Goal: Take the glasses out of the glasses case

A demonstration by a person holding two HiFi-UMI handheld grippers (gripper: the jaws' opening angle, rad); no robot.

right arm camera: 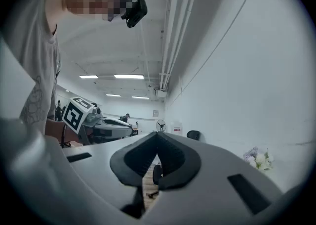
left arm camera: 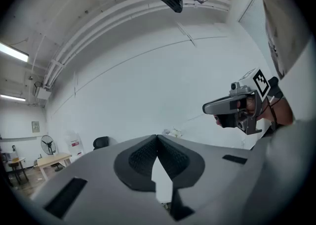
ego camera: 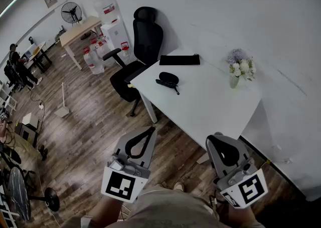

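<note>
A black glasses case [ego camera: 168, 78] lies closed on the white table [ego camera: 210, 106], toward its far left part. A thin dark piece juts from the case toward the near right; whether it is the glasses I cannot tell. Both grippers are held level in the air, short of the table's near edge and well away from the case. My left gripper [ego camera: 152, 129] has its jaws together at the tips with nothing between them [left arm camera: 157, 138]. My right gripper [ego camera: 214, 136] is likewise shut and empty [right arm camera: 158, 135].
A flat black oblong [ego camera: 179, 60] lies at the table's far edge. A small vase of flowers [ego camera: 241, 69] stands at the far right. A black office chair [ego camera: 140, 51] sits at the table's left end, over wooden floor [ego camera: 90, 132]. A white wall runs behind.
</note>
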